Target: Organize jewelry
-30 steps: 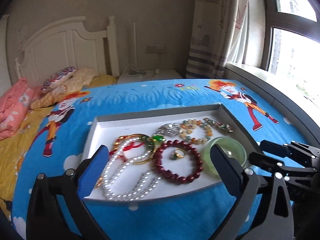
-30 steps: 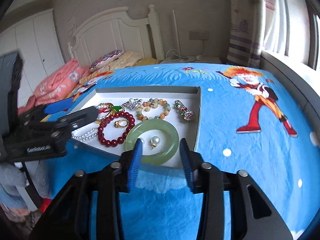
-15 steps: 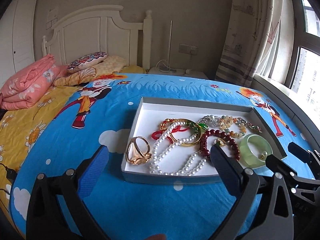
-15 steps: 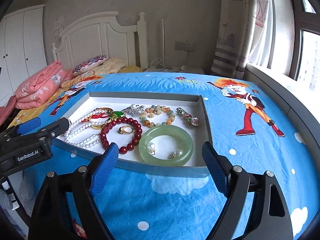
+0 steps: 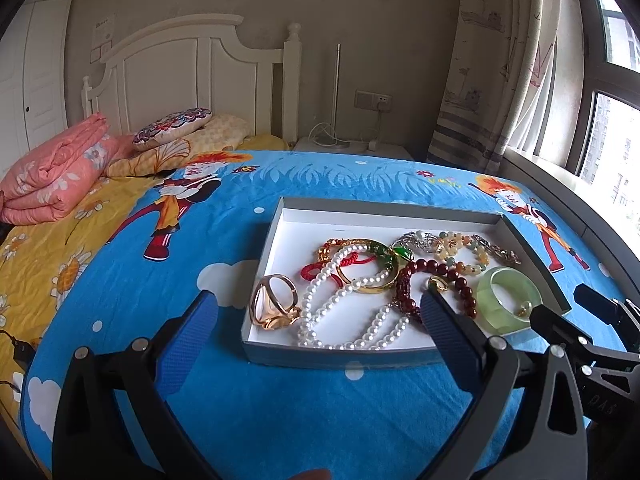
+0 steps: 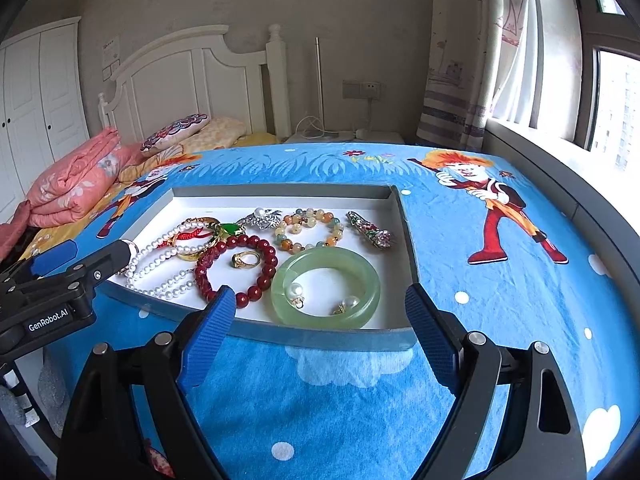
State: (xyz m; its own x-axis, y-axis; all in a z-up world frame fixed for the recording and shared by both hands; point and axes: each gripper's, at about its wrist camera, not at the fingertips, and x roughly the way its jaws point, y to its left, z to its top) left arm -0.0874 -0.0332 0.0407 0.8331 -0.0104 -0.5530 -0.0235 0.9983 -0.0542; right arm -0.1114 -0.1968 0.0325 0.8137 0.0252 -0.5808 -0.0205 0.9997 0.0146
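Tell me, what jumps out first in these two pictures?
A shallow tray on a bright blue cartoon bedspread, with jewelry piled in it. A pale green bangle lies at its near right with pearl earrings inside, beside a red bead bracelet. Both blue-padded claws hover open in front.

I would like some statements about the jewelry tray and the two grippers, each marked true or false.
1. Both the left gripper and the right gripper are open and hold nothing. True.
2. The small gold ring lies inside the loop of the dark red bead bracelet. True.
3. The green jade bangle lies on the blue bedsheet, outside the tray. False: it lies in the tray.
4. The pearl necklace hangs from the left gripper's fingers. False: it lies in the tray.
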